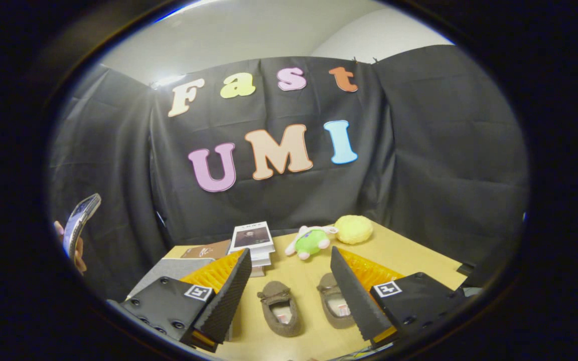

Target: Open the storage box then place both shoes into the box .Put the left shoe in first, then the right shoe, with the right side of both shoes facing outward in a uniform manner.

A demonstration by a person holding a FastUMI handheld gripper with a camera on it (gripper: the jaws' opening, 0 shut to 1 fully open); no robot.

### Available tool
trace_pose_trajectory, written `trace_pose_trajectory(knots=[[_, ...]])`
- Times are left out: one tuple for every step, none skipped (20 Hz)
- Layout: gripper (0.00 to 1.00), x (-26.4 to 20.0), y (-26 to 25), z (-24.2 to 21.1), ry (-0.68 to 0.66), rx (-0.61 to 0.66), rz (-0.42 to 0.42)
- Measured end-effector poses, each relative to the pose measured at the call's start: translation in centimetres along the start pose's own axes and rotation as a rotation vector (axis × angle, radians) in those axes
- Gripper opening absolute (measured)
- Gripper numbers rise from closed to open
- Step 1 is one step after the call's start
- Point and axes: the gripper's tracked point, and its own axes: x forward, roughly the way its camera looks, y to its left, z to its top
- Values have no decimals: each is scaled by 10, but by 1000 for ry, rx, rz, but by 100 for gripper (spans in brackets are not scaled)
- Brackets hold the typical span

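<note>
Two brown-grey slip-on shoes lie side by side on the wooden table [409, 255], toes pointing away from me. One shoe [280, 308] lies in the gap between my fingers. The other shoe [333, 301] is partly covered by the right finger [354, 296]. My gripper [290, 253] hovers over them, open, with nothing between the fingers. A grey box top [168, 273] shows behind the left finger [229, 296]; most of it is hidden.
Beyond the fingers, a stack of books [252, 241] stands at the table's back, with a brown flat item [206, 250] beside it. A green plush toy [311, 240] and a yellow plush [353, 229] lie further right. A hand holds a phone [81, 225] at the left.
</note>
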Motion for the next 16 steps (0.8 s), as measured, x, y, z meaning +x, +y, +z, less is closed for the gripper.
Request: trace_pose_trajectory(knots=[[100, 1, 1, -1, 4, 3, 2], [100, 3, 1, -2, 8, 7, 3], [100, 3, 1, -2, 13, 10, 4], [100, 3, 1, -3, 16, 10, 4], [100, 4, 1, -3, 18, 8, 3], [100, 4, 0, -4, 21, 7, 3], [100, 5, 0, -5, 24, 6, 4], [100, 6, 0, -5, 26, 4, 4], [100, 6, 0, -5, 26, 0, 5], [100, 7, -1, -5, 26, -2, 5], [100, 7, -1, -5, 27, -2, 5], [100, 7, -2, -6, 29, -1, 6], [100, 8, -3, -7, 32, 2, 5], [100, 9, -4, -8, 38, 7, 5], [100, 10, -4, -8, 42, 13, 7], [100, 10, -5, -8, 46, 19, 6]])
